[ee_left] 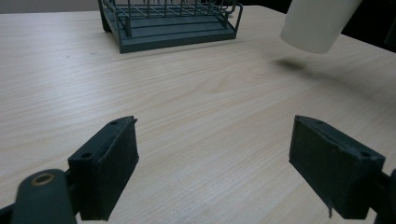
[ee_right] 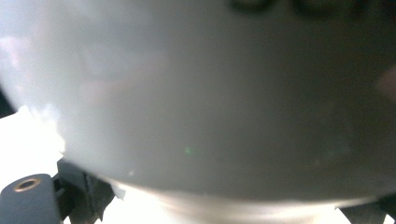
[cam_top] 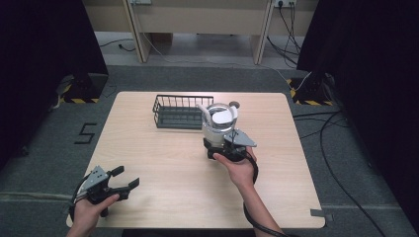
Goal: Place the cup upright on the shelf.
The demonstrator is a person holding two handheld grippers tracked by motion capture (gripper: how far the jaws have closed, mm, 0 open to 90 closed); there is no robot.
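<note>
My right gripper (cam_top: 219, 139) is shut on a white mug (cam_top: 219, 122) just right of centre on the table, beside the dark wire basket (cam_top: 180, 121). In the left gripper view the mug (ee_left: 312, 23) hangs tilted above the wood, its shadow below it, so it is off the table. In the right gripper view the mug's pale wall (ee_right: 196, 93) sits close between the jaws of the right gripper (ee_right: 224, 207). At the table's front left corner my left gripper (cam_top: 126, 177) is open with nothing between its jaws, and it (ee_left: 215, 172) faces the basket (ee_left: 173, 41).
The light wooden table (cam_top: 163, 163) has bare wood between the two grippers. The basket looks empty. A small dark round spot (cam_top: 233, 104) lies behind the mug. Cables (cam_top: 336, 148) run over the grey floor to the right, and black curtains stand at both sides.
</note>
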